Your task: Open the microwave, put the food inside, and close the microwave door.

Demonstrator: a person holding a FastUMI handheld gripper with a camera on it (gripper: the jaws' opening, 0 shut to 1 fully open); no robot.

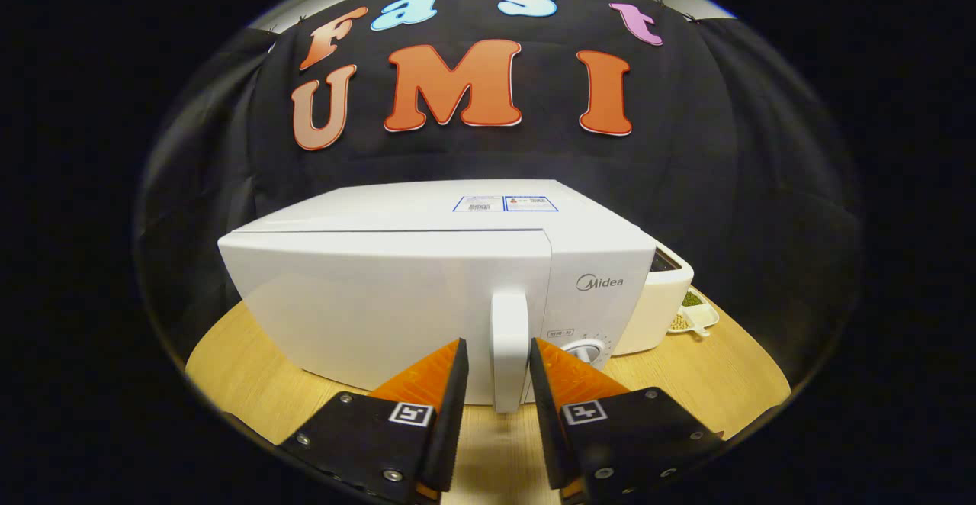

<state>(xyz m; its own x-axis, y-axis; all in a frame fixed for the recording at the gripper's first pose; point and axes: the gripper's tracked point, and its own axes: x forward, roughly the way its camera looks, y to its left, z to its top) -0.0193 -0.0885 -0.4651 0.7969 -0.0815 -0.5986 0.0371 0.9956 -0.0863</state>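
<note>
The claw (pixel 497 352) stands spread, one finger on each side of the handle (pixel 509 348) of the shut microwave (pixel 427 291), not visibly pressing it. The microwave sits on the wooden surface (pixel 252 383) directly ahead.

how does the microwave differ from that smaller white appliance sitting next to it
The microwave is larger and nearer, its handle between the open gripper fingers; the smaller white appliance sits beyond, partly hidden behind it. The microwave's top is flat and stickered; the smaller appliance's shows a dark opening. Both are white and rest on the wooden table.
</note>
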